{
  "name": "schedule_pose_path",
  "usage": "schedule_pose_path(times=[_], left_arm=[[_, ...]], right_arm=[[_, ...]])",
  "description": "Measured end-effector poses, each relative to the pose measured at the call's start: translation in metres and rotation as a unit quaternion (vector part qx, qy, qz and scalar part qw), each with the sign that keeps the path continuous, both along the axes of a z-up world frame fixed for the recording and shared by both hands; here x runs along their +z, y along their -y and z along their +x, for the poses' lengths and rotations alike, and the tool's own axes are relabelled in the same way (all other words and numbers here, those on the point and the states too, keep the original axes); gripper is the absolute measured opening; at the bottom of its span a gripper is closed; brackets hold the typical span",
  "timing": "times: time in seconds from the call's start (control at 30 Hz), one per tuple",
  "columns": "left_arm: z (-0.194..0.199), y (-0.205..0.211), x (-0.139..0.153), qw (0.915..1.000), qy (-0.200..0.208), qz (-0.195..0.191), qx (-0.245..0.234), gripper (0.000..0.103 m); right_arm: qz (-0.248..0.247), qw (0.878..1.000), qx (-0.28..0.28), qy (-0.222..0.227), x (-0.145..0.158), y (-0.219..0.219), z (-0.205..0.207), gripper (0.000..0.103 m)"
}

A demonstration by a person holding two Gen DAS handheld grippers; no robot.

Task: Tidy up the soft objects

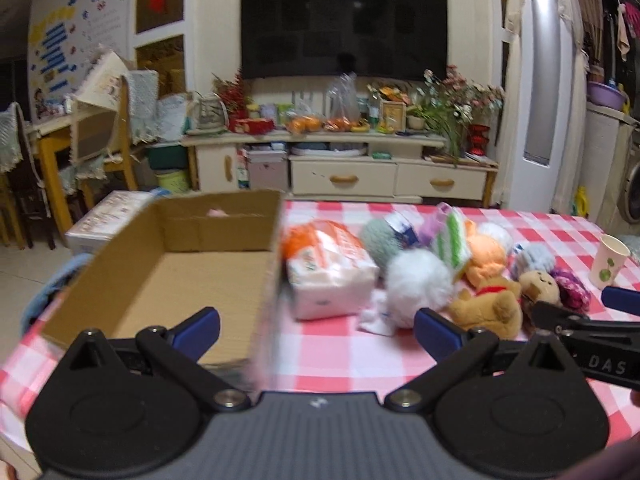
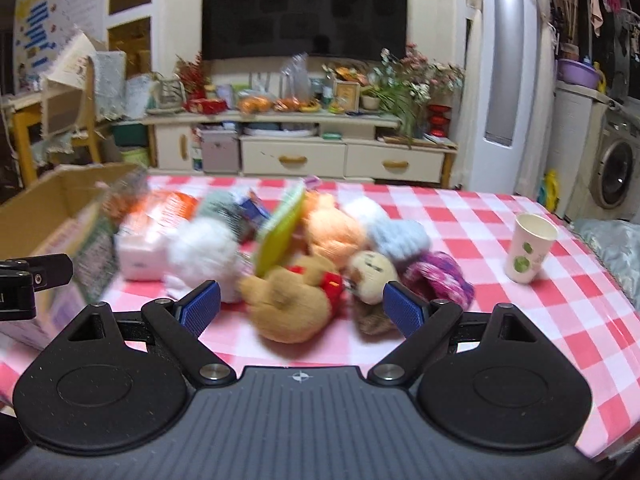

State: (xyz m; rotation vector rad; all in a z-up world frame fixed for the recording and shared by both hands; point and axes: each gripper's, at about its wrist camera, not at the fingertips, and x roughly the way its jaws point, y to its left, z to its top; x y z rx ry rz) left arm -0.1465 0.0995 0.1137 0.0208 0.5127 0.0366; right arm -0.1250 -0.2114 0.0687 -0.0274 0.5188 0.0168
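Note:
A pile of soft toys lies on the red-checked table: a brown bear (image 2: 292, 304) (image 1: 490, 306), a white fluffy ball (image 1: 418, 282) (image 2: 202, 254), an orange plush (image 2: 334, 232), a small beige doll (image 2: 370, 274) and a purple knit piece (image 2: 438, 278). A tissue pack (image 1: 328, 270) lies beside an open cardboard box (image 1: 172, 276), which holds something pink at its far end. My left gripper (image 1: 316, 332) is open and empty, over the box's right wall. My right gripper (image 2: 300, 310) is open, its fingers either side of the brown bear, not touching it that I can see.
A paper cup (image 2: 528, 250) stands on the table to the right of the pile. A TV cabinet (image 2: 296, 140) crowded with items stands beyond the table. Chairs and a yellow table (image 1: 60, 152) are at the left, a washing machine (image 2: 616, 172) at the right.

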Motion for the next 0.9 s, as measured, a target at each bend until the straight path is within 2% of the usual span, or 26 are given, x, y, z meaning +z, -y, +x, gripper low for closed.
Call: schedule_pose_path(times=[0.27,0.5,0.9], left_arm=[[-0.022,-0.036,0.016,0.9990,0.021,0.013,0.037,0.102],[-0.037,-0.055,0.022,0.9972,0.037,0.011,0.064,0.102],[-0.043,-0.054,0.019,0.9971,0.053,0.008,0.054,0.102]], right_arm=[[0.022,0.998,0.048,0.023,0.013,-0.023,-0.017,0.103],[0.020,0.996,0.080,0.041,0.024,-0.034,-0.031,0.103],[0.015,0.992,0.104,0.069,0.028,-0.032,-0.044,0.103]])
